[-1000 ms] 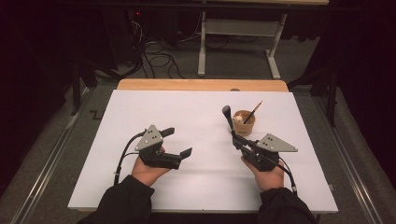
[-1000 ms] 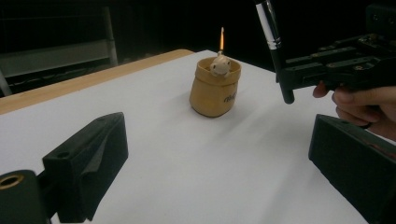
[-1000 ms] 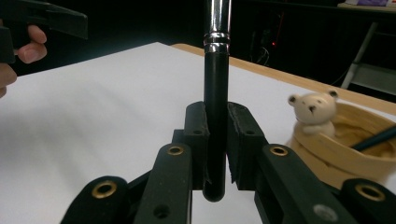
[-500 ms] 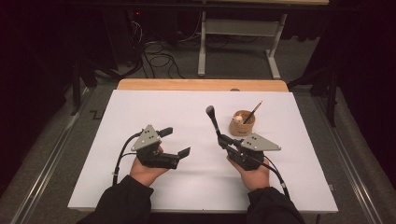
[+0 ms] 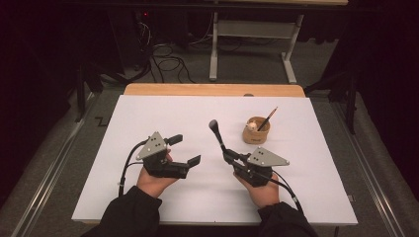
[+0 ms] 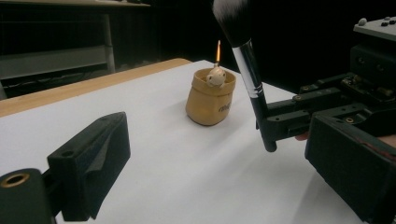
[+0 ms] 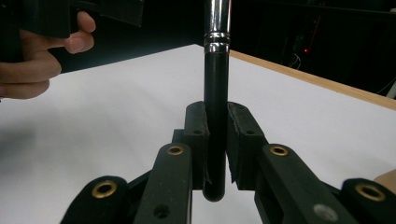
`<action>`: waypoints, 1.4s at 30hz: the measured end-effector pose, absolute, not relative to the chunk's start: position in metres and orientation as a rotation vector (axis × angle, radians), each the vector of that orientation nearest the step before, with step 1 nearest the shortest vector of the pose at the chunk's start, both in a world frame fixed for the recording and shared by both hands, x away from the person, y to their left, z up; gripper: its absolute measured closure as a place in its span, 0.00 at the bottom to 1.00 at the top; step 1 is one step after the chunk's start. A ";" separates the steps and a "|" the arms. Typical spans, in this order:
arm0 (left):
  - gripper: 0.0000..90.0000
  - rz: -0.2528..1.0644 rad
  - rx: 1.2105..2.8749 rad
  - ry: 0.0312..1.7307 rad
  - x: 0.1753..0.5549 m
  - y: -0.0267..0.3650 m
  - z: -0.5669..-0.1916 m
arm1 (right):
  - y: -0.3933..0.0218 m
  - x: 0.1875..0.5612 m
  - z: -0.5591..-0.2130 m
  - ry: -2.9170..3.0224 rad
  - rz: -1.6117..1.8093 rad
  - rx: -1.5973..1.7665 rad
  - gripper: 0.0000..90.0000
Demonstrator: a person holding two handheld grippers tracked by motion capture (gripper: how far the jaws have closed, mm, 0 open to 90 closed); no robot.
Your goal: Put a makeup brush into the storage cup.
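Note:
My right gripper (image 5: 229,156) is shut on the black handle of a makeup brush (image 5: 217,134), which stands up with its dark bristle head leaning to the far left. In the right gripper view both pads clamp the handle (image 7: 215,140) near its rounded end, below the silver ferrule. A small tan pot (image 5: 256,130) holding a thin brush and a pale bead stands just right of the makeup brush. The left gripper view has the pot (image 6: 211,95) behind the brush (image 6: 250,79). My left gripper (image 5: 185,149) rests at centre left, jaws wide open and empty.
A white sheet (image 5: 148,113) covers the table, and a wooden edge (image 5: 212,90) runs along the far side. Beyond it are floor cables (image 5: 163,59) and a metal desk frame (image 5: 247,29). The surroundings are dark.
My right gripper has carried the makeup brush to the left, away from the tan pot and toward the middle of the sheet. The left gripper has stayed put.

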State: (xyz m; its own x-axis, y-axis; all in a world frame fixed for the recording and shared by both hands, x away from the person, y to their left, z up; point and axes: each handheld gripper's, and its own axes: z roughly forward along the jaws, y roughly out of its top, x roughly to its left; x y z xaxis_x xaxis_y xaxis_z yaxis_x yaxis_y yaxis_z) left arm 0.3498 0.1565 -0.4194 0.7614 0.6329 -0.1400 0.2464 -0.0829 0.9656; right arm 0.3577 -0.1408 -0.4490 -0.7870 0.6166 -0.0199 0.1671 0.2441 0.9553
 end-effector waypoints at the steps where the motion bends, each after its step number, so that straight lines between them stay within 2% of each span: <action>1: 0.09 0.364 1.662 0.708 0.350 0.156 -0.419 | -0.140 0.357 -0.450 2.136 1.561 0.714 0.90; 26: 0.21 0.265 1.658 0.693 0.348 0.150 -0.422 | -0.118 0.344 -0.454 2.176 1.609 0.636 0.90; 35: 0.33 0.219 1.630 0.692 0.349 0.151 -0.423 | -0.110 0.341 -0.456 2.190 1.617 0.615 0.90; 42: 0.46 0.167 1.607 0.701 0.352 0.153 -0.426 | -0.108 0.339 -0.456 2.192 1.622 0.606 0.90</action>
State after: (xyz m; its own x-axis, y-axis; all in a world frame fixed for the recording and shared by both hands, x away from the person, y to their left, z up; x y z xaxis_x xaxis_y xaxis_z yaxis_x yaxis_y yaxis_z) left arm 0.3517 0.1529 -0.4262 0.8008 0.5250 -0.2883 0.3393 -0.0011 0.9407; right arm 0.3393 -0.1076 -0.4556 -0.8488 0.5283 -0.0230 0.1324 0.2544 0.9580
